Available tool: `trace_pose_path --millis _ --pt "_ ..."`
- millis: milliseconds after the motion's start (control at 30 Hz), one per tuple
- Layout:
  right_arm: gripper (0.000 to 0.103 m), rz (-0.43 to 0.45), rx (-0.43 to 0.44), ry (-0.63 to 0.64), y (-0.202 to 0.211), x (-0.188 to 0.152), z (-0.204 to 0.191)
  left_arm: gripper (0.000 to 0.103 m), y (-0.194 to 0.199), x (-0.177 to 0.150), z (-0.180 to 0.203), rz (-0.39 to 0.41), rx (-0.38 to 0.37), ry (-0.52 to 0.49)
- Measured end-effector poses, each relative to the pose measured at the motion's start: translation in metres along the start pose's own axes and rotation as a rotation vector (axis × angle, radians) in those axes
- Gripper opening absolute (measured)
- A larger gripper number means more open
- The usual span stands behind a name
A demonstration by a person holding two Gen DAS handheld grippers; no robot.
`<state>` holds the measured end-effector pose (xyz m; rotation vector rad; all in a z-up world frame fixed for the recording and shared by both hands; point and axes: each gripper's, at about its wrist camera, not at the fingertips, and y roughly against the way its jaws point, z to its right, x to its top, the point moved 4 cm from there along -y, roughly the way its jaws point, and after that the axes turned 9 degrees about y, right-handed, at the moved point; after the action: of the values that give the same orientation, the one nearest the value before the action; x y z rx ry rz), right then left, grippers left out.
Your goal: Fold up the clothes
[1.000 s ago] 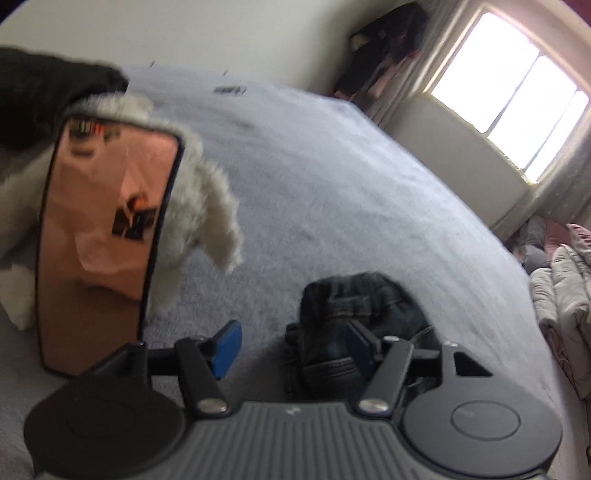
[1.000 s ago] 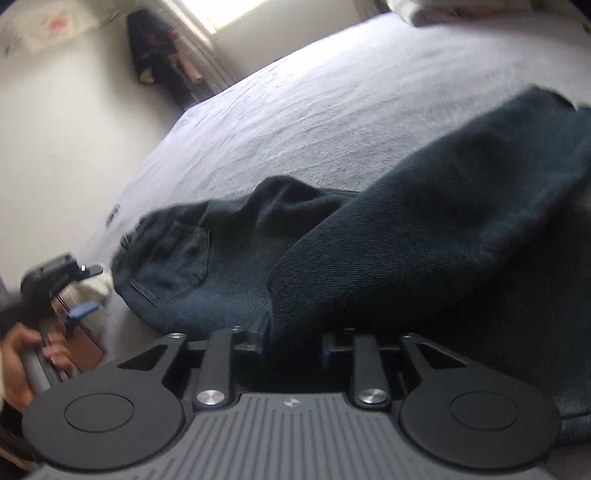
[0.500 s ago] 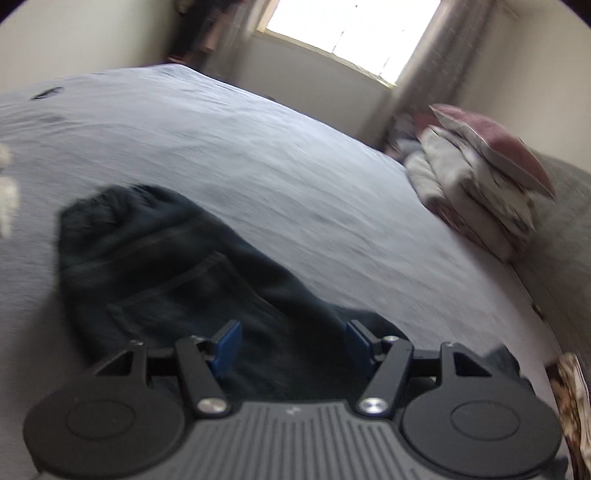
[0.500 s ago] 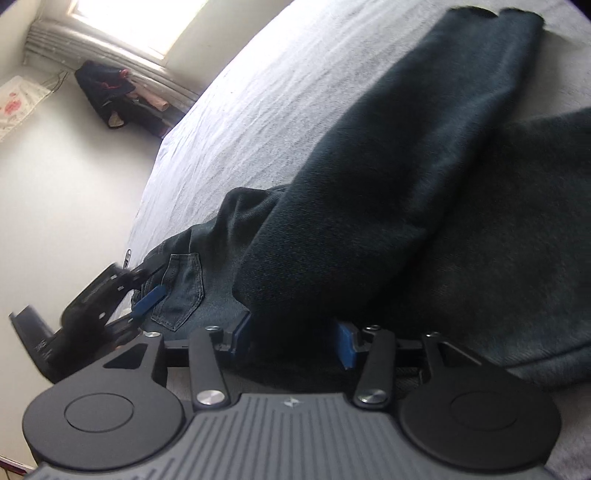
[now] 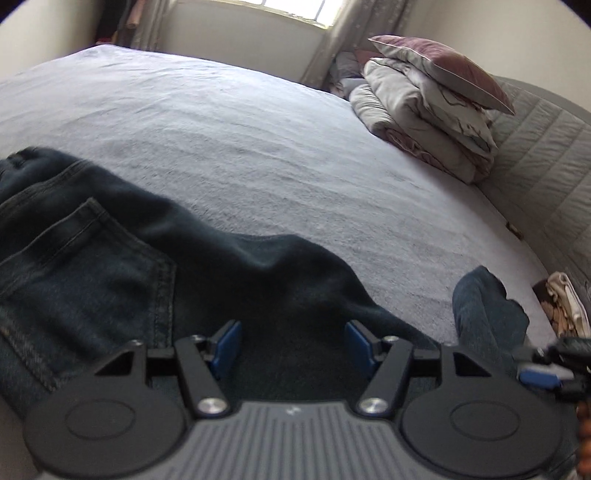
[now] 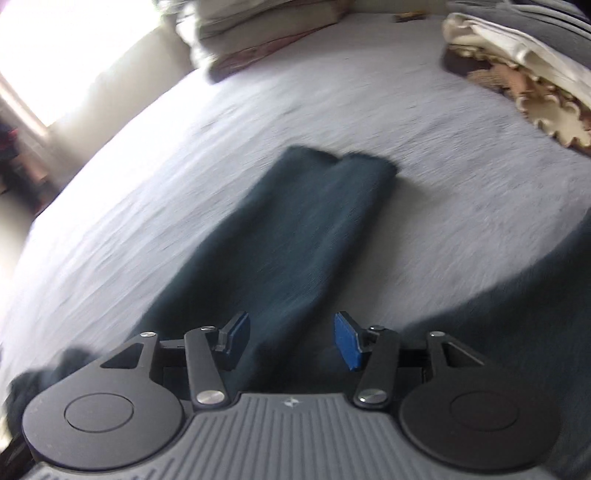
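Dark blue jeans (image 5: 110,266) lie on the grey bed (image 5: 258,140). The left wrist view shows their seat with a back pocket (image 5: 85,251). My left gripper (image 5: 291,343) is open and empty, low over the jeans near the crotch. In the right wrist view one jeans leg (image 6: 295,229) stretches flat away from me, its cuff at the far end. My right gripper (image 6: 291,341) is open, its jaws either side of that leg's near part, gripping nothing. The right gripper also shows at the right edge of the left wrist view (image 5: 546,369), beside the leg cuff (image 5: 484,310).
A stack of folded bedding and a purple pillow (image 5: 432,96) stands at the head of the bed by the quilted headboard (image 5: 539,155). A cream and brown patterned cloth (image 6: 517,70) lies at the bed's far right. A window (image 5: 288,7) is behind.
My right gripper has opened and let go of the jeans leg, which now lies flat. My left gripper swung from the stuffed toy and mirror over to the jeans.
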<state>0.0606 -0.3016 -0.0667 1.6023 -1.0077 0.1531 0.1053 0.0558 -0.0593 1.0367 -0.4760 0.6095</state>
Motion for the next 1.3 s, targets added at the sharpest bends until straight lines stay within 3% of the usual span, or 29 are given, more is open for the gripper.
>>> trace_pose_path --millis 267,300,333,400,567,1000,1300 --pt "0.05 0.102 -0.065 0.007 -0.024 0.016 -0.002 0.064 -0.003 0.004 -0.007 -0.014 -0.028 0.009" --pt "0.037 0.109 -0.072 0.022 -0.024 0.018 -0.002 0.064 -0.004 0.003 -0.007 -0.014 -0.028 0.008" --pt "0.017 0.116 -0.08 0.038 -0.023 0.02 -0.002 0.064 -0.004 0.003 -0.007 -0.013 -0.026 0.005" --pt "0.011 0.149 -0.084 0.058 -0.018 0.026 -0.003 0.065 -0.005 0.002 -0.005 -0.011 -0.021 -0.008" --pt "0.01 0.259 -0.139 0.118 0.021 0.034 -0.006 0.064 0.0 0.002 -0.003 -0.007 -0.026 -0.024" --pt "0.01 0.293 -0.202 0.139 0.123 0.022 0.009 0.063 0.021 0.007 -0.001 -0.002 -0.116 -0.003" --pt "0.01 0.164 -0.271 0.128 0.135 -0.03 0.042 0.063 0.034 -0.006 0.005 -0.019 -0.14 -0.074"
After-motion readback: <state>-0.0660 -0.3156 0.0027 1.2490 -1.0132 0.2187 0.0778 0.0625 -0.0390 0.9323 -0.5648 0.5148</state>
